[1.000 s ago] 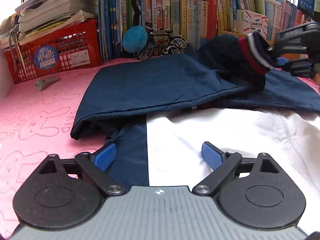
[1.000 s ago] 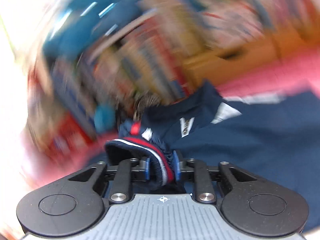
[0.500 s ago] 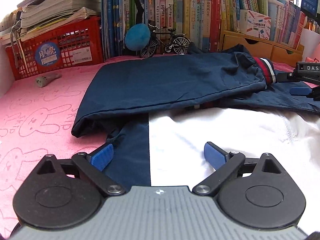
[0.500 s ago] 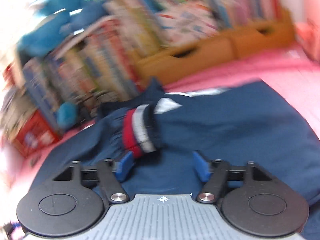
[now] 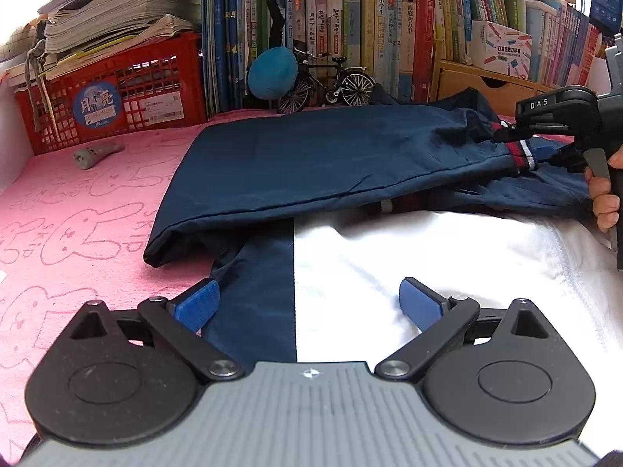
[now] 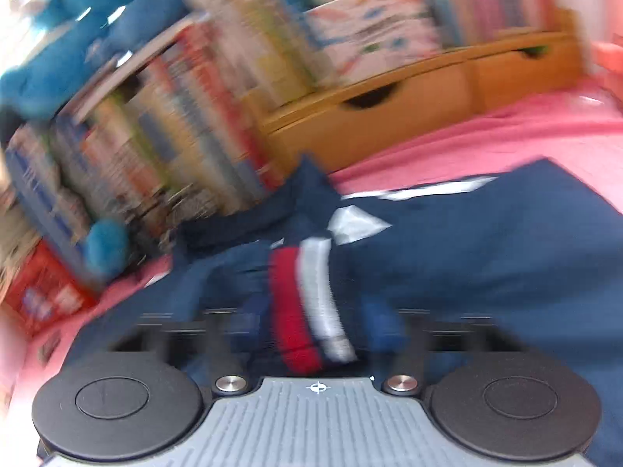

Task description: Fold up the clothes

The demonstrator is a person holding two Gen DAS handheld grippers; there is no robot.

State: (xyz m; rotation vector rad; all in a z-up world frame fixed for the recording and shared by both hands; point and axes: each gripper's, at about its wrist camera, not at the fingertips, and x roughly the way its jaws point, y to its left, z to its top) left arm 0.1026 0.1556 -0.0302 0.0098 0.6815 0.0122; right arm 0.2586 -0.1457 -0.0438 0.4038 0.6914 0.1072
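Note:
A navy and white jacket lies on the pink towel [image 5: 70, 214]. Its navy sleeve [image 5: 311, 163] is folded across the body, above the white panel [image 5: 428, 257]. My left gripper [image 5: 307, 303] stands open and low over the hem, where navy meets white, with cloth under it but not pinched. The sleeve's red, white and navy cuff [image 5: 520, 153] lies flat at the right. My right gripper [image 5: 545, 144], held by a hand [image 5: 603, 202], is at that cuff. In the blurred right wrist view the cuff [image 6: 307, 303] sits between the closing jaws of my right gripper [image 6: 317, 323], with a small gap at the pads.
A red crate [image 5: 117, 97] stacked with papers stands at the back left. A row of books, a blue ball [image 5: 272, 72] and a model bicycle [image 5: 331, 81] line the back. Wooden drawers [image 6: 389, 116] are at the back right. A small grey object [image 5: 95, 153] lies on the towel.
The right gripper lowered the raised cuff onto the jacket, let it go and opened wide, then narrowed around it again. The sleeve now lies flat. The left gripper has not moved.

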